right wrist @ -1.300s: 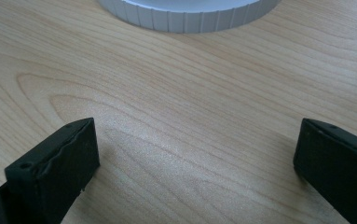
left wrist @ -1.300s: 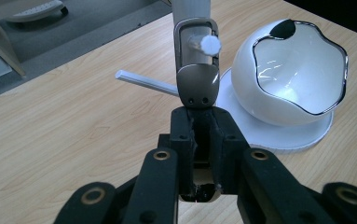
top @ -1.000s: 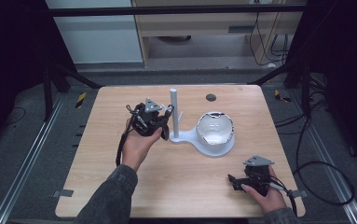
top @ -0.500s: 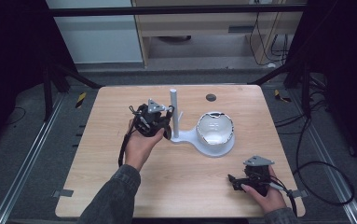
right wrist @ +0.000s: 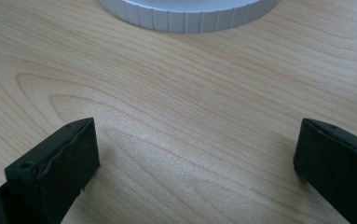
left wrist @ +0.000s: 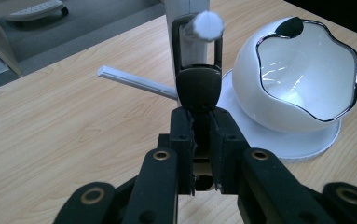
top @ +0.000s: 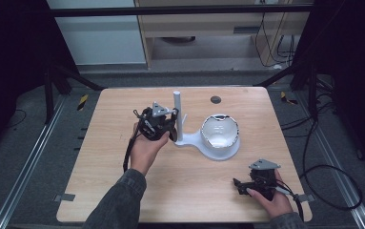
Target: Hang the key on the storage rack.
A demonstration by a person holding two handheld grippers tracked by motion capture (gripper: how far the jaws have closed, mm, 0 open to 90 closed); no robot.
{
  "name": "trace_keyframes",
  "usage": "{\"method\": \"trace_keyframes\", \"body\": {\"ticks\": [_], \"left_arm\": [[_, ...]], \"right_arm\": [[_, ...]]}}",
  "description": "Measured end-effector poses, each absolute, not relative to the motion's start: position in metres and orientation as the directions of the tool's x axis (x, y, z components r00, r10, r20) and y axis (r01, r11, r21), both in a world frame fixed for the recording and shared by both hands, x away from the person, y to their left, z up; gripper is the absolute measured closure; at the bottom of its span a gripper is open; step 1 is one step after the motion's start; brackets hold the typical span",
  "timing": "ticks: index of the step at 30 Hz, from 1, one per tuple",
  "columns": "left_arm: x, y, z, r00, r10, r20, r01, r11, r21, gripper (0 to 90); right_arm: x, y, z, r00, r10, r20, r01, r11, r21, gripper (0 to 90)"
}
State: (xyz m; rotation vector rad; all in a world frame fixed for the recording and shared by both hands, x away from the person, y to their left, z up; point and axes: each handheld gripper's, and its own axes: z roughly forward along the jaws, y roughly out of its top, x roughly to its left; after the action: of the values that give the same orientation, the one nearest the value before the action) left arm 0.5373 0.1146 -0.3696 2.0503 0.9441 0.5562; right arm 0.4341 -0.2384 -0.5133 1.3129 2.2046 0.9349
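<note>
Left gripper view shows my left gripper (left wrist: pixel 203 135) clamped on a key fob (left wrist: pixel 198 86), its loop already over the peg (left wrist: pixel 203 25); release remains, with my right gripper (right wrist: pixel 195 163) resting apart.

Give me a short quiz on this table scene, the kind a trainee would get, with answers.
1. True or false: the right gripper is clamped on the white bowl.
2. What does the left gripper hold? A) a spoon B) a black piece with a loop, at the peg of the white stand C) nothing
3. Fill in: the bowl sits on the stand's round white ____.

Key:
1. False; its jaws are wide apart over bare table.
2. B.
3. Base.
</note>
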Motion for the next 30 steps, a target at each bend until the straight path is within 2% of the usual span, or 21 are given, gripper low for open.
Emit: {"method": "trace_keyframes", "body": {"ticks": [30], "left_arm": [[0.5421,0.1108,-0.3764,0.618,0.784,0.054,0.418,-0.387,0.822,80.1]], "right_arm": [[0.4341,-0.2384,-0.5133,-0.474,0.881,-0.007,0.607,0.332,0.722,0.4]]}}
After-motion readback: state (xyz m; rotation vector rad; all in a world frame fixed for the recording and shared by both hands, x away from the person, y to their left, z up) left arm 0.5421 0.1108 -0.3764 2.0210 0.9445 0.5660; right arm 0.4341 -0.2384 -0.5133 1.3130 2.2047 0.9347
